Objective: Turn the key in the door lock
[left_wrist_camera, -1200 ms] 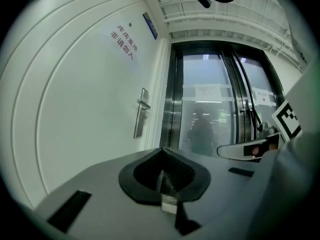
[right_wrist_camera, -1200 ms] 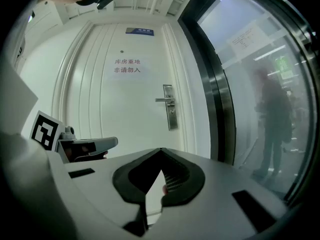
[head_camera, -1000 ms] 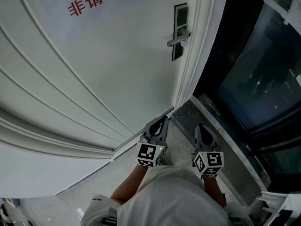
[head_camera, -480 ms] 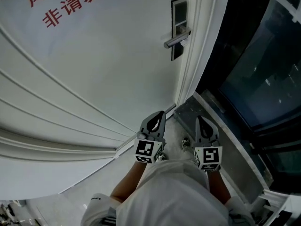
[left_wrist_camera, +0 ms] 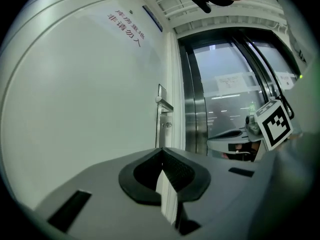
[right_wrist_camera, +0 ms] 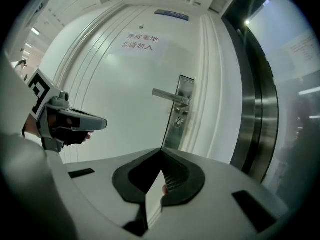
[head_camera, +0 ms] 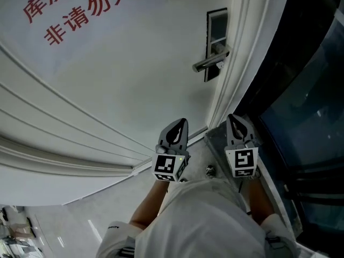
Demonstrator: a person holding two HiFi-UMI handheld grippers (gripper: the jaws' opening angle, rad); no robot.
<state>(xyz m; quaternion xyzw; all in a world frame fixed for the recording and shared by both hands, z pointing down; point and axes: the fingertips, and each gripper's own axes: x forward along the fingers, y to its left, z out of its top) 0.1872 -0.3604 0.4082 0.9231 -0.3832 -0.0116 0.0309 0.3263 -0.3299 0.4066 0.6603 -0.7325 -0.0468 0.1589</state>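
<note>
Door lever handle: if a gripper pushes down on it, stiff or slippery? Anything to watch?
Lever handle looks like solid polished metal, so it is probably rigid and likely slick under the jaws. It juts from a backplate at one end, so it should pivot there rather than slide; expect spring resistance.

- Red characters (head_camera: 80, 9) in two lines, "库房重地" over "非请勿入", stand on the white door (head_camera: 134, 74), ahead of the left tongs (head_camera: 181, 122) and high above them.
- A small blue plate (right_wrist_camera: 171, 15) sits over the door, far above the right tongs (head_camera: 234, 117); its lettering is too small to read.
- Printed sheets (left_wrist_camera: 231, 81) hang on the glass to the right of the left tongs; the print is illegible.
- Black-and-white square markers, patterns without letters, cover the left cube (head_camera: 167, 168) and the right cube (head_camera: 244, 163) behind the tongs.
</note>
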